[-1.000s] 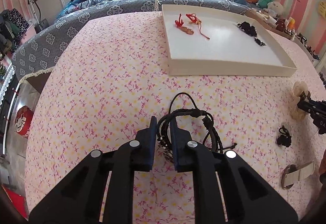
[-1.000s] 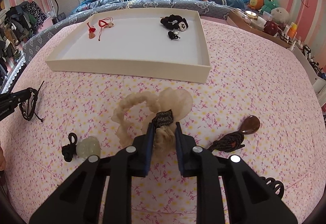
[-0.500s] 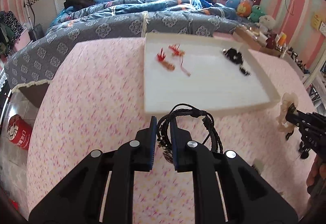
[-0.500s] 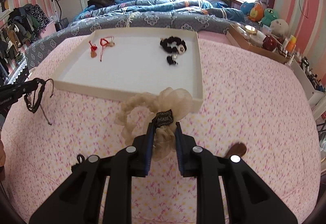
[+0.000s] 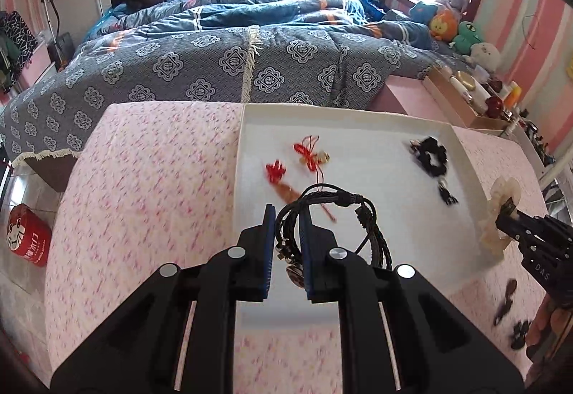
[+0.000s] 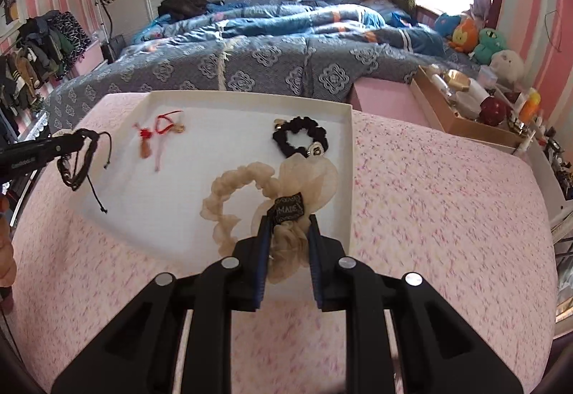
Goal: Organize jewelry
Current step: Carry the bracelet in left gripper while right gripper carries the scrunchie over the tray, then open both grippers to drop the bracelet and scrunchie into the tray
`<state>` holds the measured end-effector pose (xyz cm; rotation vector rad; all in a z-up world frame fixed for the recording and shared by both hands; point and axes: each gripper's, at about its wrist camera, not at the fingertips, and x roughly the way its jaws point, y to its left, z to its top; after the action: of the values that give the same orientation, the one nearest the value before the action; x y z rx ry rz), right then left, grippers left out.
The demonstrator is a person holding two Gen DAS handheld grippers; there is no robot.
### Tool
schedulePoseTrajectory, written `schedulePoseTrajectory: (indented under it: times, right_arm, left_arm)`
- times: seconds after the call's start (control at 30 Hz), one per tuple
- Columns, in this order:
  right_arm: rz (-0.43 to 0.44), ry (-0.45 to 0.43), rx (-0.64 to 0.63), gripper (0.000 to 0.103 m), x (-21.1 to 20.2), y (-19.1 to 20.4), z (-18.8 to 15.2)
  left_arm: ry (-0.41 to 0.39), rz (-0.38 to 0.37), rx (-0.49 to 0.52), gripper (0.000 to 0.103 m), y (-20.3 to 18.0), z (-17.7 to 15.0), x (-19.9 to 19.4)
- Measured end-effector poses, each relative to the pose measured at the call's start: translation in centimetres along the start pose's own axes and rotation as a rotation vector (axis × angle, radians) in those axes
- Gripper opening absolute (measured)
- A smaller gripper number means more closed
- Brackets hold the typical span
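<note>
While red charms (image 5: 308, 154) and a black scrunchie (image 5: 431, 157) already lie in the white tray (image 5: 462, 147), the left gripper (image 5: 287, 215) pinches a black bracelet (image 5: 333, 215) and the right gripper (image 6: 286, 227) a beige scrunchie (image 6: 250, 193) over it, with perhaps two blurred pieces (image 5: 508, 311) left outside.

The braided black cord bracelet (image 5: 333, 215) is looking matt and leathery — the ruffled cream sheer-fabric scrunchie (image 6: 272, 200) is showing gauzy, crinkled cloth. The shallow white tray (image 6: 349, 157) is appearing smooth and matt; the pink floral tablecloth (image 6: 429, 200) is reading as soft cotton.
</note>
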<state>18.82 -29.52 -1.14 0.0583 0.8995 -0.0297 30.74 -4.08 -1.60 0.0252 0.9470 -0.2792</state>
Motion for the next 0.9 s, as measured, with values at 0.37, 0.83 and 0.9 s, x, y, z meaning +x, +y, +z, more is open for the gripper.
schedulePoseTrajectory:
  times: [0.37,0.83,0.9]
  right_arm:
    - [0.01,0.104,0.056,0.02,7.3,-0.7,1.5]
    - [-0.081,0.111,-0.009,0.031,8.6,-0.4,1.8]
    - [-0.066,0.111,-0.005,0.036,8.6,-0.4,1.8]
  left_arm:
    - [0.106,0.03,-0.01,0.011,-0.7,0.7,7.5]
    - [0.096,0.081,0.011,0.015,-1.0,0.6,8.7]
    - [0.079,0.091,0.022,0.026,-1.2,0.7,8.2]
